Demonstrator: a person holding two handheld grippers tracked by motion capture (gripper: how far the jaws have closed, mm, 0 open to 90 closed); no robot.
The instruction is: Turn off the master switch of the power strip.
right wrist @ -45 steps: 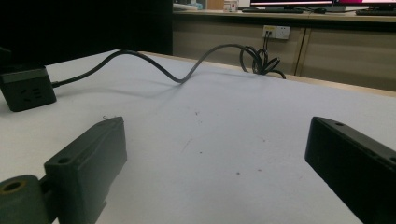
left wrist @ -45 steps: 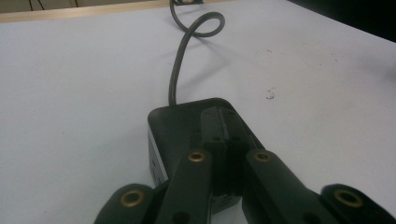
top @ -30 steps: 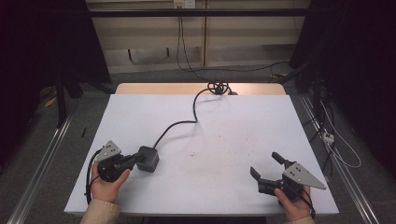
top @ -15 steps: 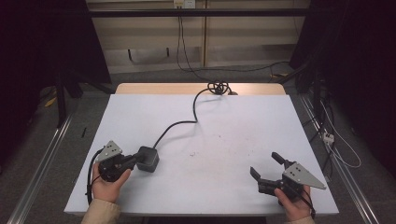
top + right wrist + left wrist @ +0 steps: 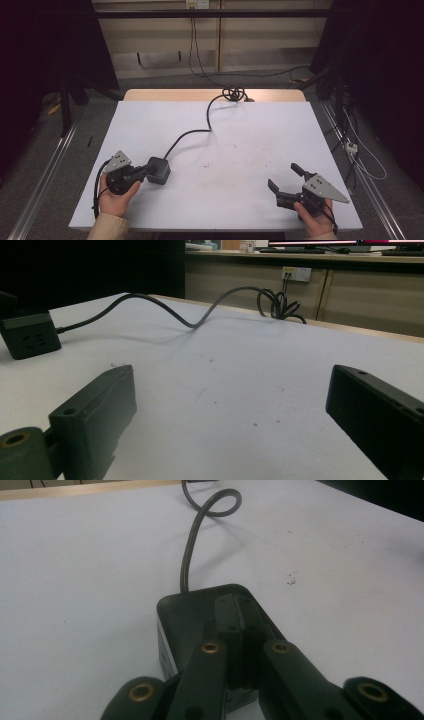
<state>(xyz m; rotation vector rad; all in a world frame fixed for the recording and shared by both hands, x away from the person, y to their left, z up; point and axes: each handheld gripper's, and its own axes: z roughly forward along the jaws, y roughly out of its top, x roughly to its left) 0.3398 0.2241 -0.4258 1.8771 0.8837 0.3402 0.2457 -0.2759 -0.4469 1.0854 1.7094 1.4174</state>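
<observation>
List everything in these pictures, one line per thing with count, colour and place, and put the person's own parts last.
power cube: one, black, near-left part of the table, with the left gripper's shut jaws resting on its top.
cord: one, dark grey, running from the power cube across the table to a coil at the far edge.
table: one, white top with a wooden strip at the far edge.
wall socket: one, pale, on the panel behind the table.
left gripper: one, black with a grey plate, jaws closed together.
right gripper: one, black with a grey plate, near-right part of the table, jaws wide apart, holding nothing.
hands: two, at the near edge, one behind each gripper.
</observation>
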